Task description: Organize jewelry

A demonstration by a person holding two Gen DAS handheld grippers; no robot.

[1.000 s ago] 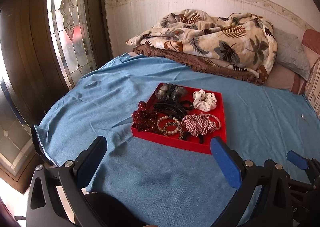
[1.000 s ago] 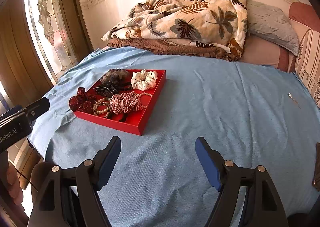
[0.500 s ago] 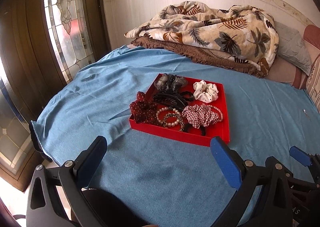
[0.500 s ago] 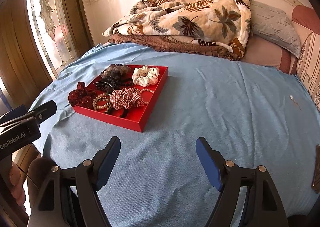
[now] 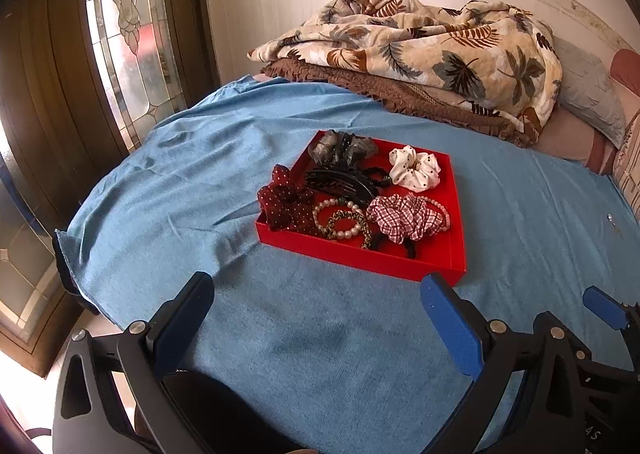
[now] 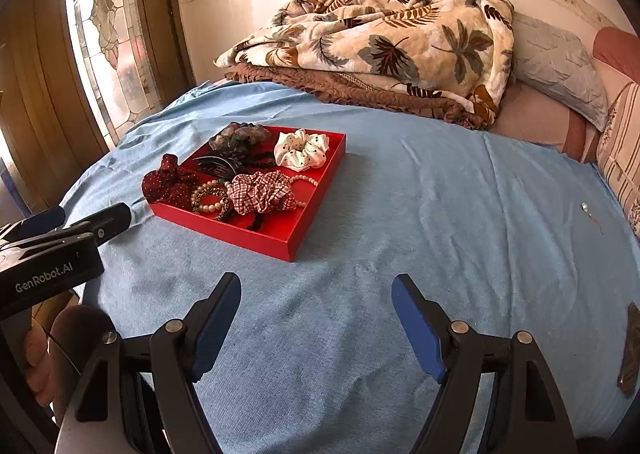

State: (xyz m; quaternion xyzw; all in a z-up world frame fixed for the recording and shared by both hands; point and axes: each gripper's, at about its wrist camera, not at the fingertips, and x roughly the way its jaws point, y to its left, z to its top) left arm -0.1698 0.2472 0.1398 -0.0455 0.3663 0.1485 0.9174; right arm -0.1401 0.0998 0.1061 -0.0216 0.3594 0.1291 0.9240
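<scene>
Both tongs, the left tongs [image 5: 320, 318] and the right tongs [image 6: 316, 314], stand wide apart and hold nothing above the blue bed cover [image 6: 440, 214]. From left to right we see a stained-glass window [image 5: 120, 34], then the red tray [image 5: 360, 258] with scrunchies and bead bracelets on the bed, then a leaf-pattern blanket [image 5: 420, 42] and pillows [image 6: 556, 62] behind. Only bare cover lies between our tongs and the tray.

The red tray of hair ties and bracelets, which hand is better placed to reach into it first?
Left, probably. The red tray sits straight ahead of the open left tool; from the open right tool it lies off to the left, farther away.
</scene>
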